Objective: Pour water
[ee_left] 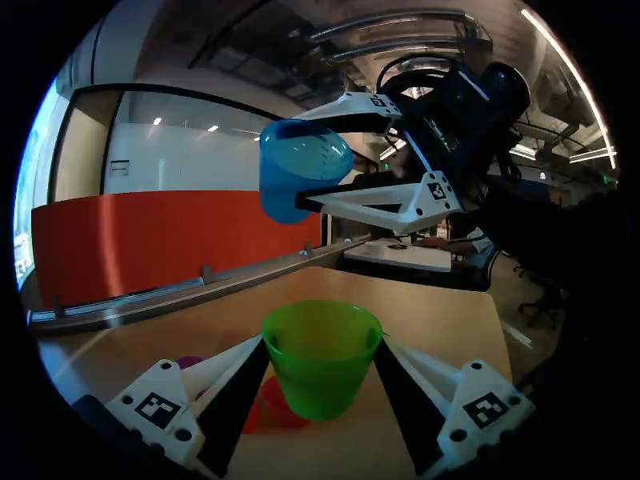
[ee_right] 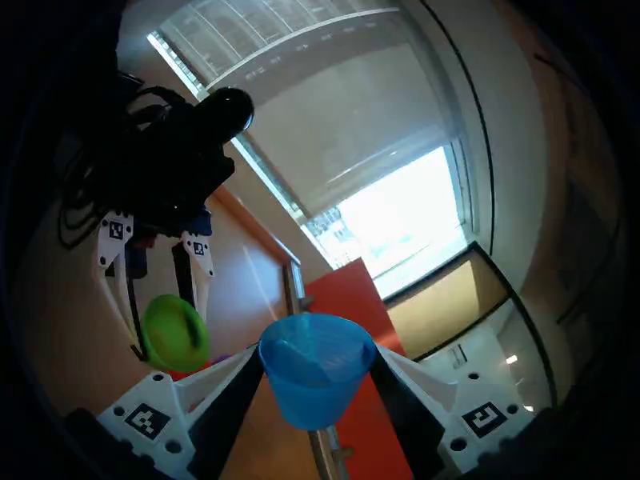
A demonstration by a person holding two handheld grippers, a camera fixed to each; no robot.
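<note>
Right hand-held gripper (ee_right: pixel 318 356) clamps the translucent blue plastic cup (ee_right: pixel 316 380) mid-wall, high ahead of the left hand-held gripper (ee_left: pixel 320 346), itself clamped on the green plastic cup (ee_left: pixel 322 376); both likely light, slick and squashable, so squeeze mid-wall gently.

Transl. blue cup (ee_left: pixel 300 164) tilted, up high; upright green cup (ee_left: pixel 322 356) lower down, well apart.

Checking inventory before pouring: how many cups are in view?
2 for sure: the green cup in the left gripper, the blue cup in the right gripper. A red thing and a purple thing behind the green cup may be more, mostly hidden.
</note>
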